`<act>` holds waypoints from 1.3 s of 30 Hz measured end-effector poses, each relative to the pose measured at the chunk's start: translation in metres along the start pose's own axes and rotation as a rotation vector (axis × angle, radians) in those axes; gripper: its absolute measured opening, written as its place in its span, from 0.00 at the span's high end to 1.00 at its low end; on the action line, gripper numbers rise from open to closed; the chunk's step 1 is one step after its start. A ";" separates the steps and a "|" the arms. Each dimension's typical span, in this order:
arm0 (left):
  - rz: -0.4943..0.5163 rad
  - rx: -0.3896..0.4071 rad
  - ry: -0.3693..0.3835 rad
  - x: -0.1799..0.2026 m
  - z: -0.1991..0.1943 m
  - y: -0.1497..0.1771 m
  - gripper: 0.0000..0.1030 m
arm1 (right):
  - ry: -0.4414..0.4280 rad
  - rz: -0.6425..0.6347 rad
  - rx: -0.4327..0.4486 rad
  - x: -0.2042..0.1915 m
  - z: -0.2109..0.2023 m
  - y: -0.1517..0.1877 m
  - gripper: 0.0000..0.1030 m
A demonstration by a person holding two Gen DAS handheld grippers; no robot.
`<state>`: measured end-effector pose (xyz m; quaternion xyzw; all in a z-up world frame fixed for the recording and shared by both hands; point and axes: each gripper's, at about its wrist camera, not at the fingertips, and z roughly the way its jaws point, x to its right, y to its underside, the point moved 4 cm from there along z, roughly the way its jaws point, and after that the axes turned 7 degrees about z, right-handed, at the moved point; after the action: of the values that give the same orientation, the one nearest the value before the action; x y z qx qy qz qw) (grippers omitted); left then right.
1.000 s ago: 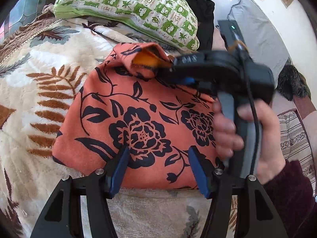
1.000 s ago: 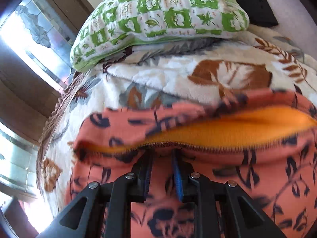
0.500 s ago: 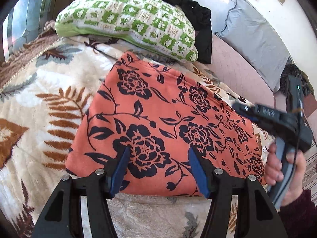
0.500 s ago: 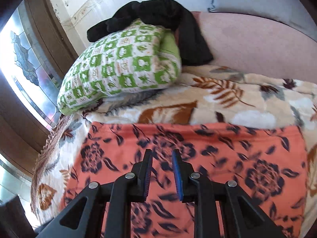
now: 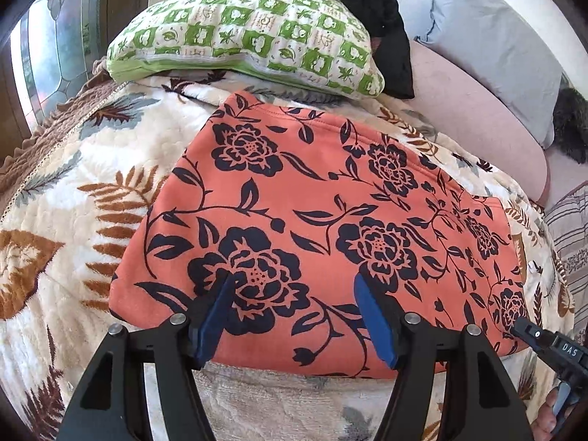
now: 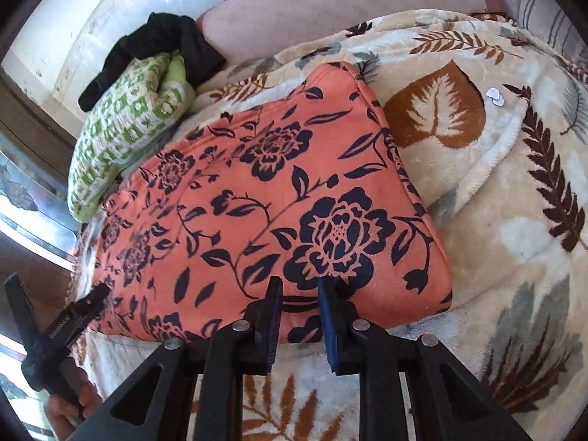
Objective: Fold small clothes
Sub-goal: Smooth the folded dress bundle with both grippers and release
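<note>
Right gripper (image 6: 297, 286) has let go of the orange floral garment (image 6: 264, 202): jaws, pinched on the raised hem 1.0 s ago, now stand slightly parted above its near edge. The lifted flap now lies flat ahead of both claws. Right gripper has withdrawn from mid-view to the left wrist view's lower right corner.

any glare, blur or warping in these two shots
Left wrist: sharp, strong fisheye bending at the edges, window bright at left. Right wrist: window blown out at left, orange floral garment softer toward that side, dark vignette corners.
</note>
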<state>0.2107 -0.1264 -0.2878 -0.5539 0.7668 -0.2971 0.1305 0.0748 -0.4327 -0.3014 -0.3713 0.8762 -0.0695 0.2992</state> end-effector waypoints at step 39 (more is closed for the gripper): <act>0.032 -0.098 -0.076 -0.048 0.010 0.005 0.28 | -0.054 -0.228 -0.189 -0.107 0.071 0.035 0.77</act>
<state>0.2289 -0.0840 -0.3049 -0.5581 0.7837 -0.2358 0.1371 0.1522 -0.3263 -0.3205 -0.4968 0.8225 -0.0103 0.2766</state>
